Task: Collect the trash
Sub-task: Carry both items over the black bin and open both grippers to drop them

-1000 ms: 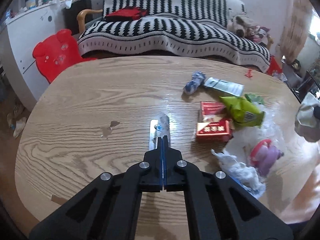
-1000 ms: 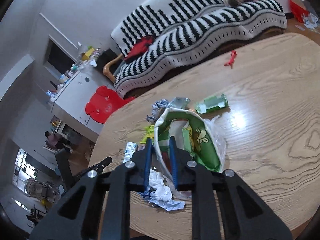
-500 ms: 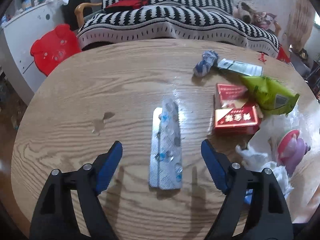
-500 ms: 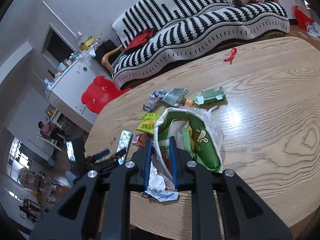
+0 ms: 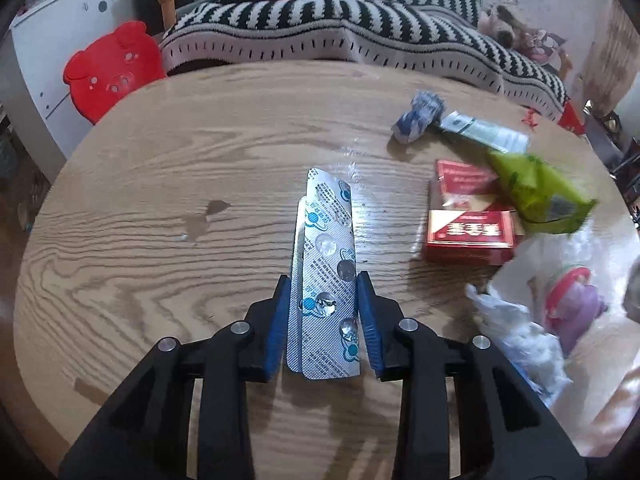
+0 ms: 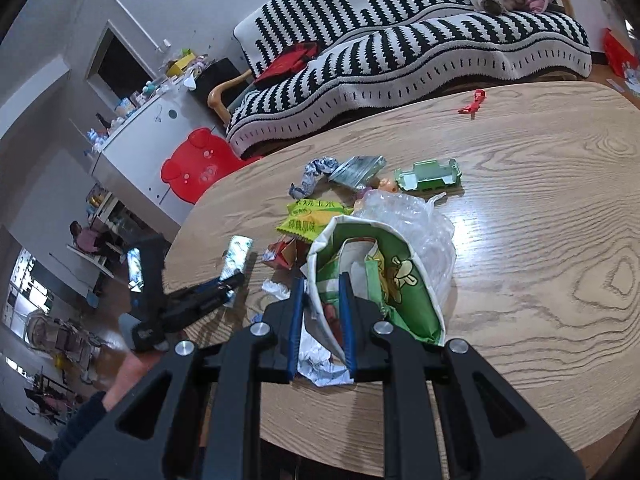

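Silver foil blister strips (image 5: 326,280), two overlapped and mostly emptied, lie mid-table between the left gripper (image 5: 323,320)'s blue pads, which flank them but have not visibly clamped. Next, presumably: close, lift, carry right. There the right gripper (image 6: 323,330) pinches the green bag (image 6: 384,276)'s rim near the table's front edge.

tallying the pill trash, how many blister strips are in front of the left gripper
2: the top blister strip lies between the left gripper fingers, and a second strip lies stacked under it, only its left edge showing. More could be hidden beneath.
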`<state>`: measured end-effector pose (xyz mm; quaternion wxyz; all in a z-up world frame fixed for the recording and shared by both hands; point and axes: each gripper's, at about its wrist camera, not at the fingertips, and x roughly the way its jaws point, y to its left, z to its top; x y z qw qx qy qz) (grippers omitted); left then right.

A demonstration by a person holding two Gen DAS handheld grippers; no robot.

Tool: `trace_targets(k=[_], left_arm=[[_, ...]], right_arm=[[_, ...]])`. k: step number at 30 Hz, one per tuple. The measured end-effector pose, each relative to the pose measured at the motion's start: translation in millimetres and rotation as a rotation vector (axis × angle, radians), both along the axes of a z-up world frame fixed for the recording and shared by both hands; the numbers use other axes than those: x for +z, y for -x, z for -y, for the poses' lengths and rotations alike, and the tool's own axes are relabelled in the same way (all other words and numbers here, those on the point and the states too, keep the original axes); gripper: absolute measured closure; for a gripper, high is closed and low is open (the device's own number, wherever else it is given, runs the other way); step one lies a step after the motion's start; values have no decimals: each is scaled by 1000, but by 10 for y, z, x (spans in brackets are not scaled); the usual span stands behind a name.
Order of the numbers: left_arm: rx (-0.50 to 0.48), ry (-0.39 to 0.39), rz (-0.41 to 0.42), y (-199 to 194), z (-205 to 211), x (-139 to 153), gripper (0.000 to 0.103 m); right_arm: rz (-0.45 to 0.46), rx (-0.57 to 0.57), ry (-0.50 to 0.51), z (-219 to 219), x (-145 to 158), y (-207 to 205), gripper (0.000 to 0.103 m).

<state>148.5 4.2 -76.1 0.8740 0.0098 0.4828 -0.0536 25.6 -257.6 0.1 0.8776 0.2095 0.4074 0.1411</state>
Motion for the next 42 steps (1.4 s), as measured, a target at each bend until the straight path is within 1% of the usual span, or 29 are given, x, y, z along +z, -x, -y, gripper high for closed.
trace_targets(k=[3,6,10,13,14,17,19,24,26,29,31,34,37,39,42], left_arm=[[-28,-6,14,200,9,174,70],[-72,-16,25,529,31,325,70],[-154,5,14,1143,81,459,70],[-222,32,33,1562,179,540,70],[-241,28,41,1679,219,542,70],[-290,7,35,1993,312,468,70],[-318,17,-3,2194,336,354,70],[-402,15,-114,2555,437,23,70],[-428,13,-156,2611,483,-97,70],[-450,14,-243,2630,518,-325,70],[-450,13,-287,2642,551,-450,70],[-459,13,-321,2639,611,-540,70],[-461,26,-346,2641,638,-577,69],[-460,29,-351,2639,643,-589,69],[-454,13,-342,2625,632,-569,69]], right_arm=[[7,26,23,-34,26,101,85],[5,57,42,-90,18,245,85],[-2,109,59,-189,-12,539,85],[-3,143,72,-309,-30,801,85],[-3,157,77,-356,-38,883,85],[-12,195,92,-497,-88,1089,85],[-36,219,91,-571,-172,1223,85],[-154,276,105,-769,-548,1536,85],[-216,295,133,-850,-725,1606,85],[-322,314,144,-920,-1023,1631,85],[-350,316,157,-943,-1132,1645,85],[-377,310,152,-923,-1199,1628,85],[-373,304,156,-912,-1178,1629,85],[-368,302,153,-903,-1151,1631,85],[-370,290,155,-885,-1149,1614,85]])
